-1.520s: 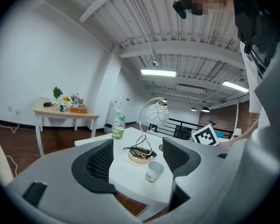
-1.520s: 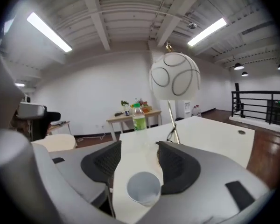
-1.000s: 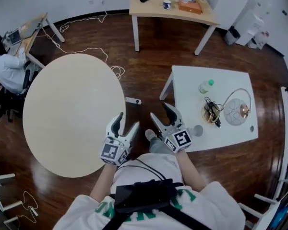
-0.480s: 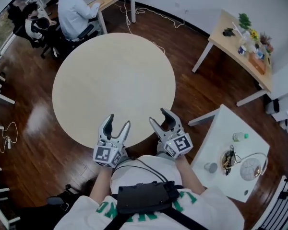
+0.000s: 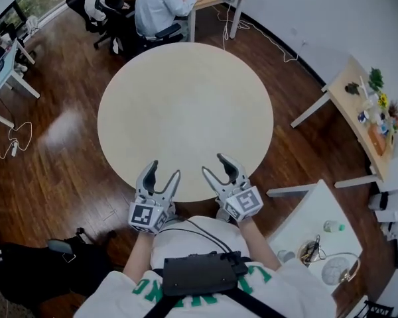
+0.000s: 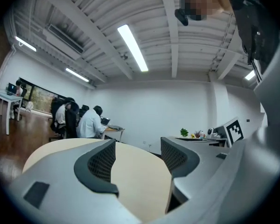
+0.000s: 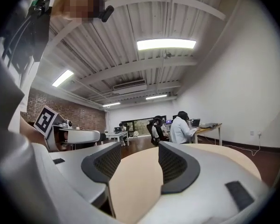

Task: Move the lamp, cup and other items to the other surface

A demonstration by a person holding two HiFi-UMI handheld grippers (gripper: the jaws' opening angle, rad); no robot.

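Round table point(image 5: 186, 111), one; left gripper point(image 5: 163, 169), right gripper point(image 5: 215, 165): two, fingers point(image 6: 100, 160) apart.

both grippers level, fingers apart, empty.

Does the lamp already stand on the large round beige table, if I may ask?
No, the round beige table is bare; the round-based lamp sits on the white rectangular table at lower right.
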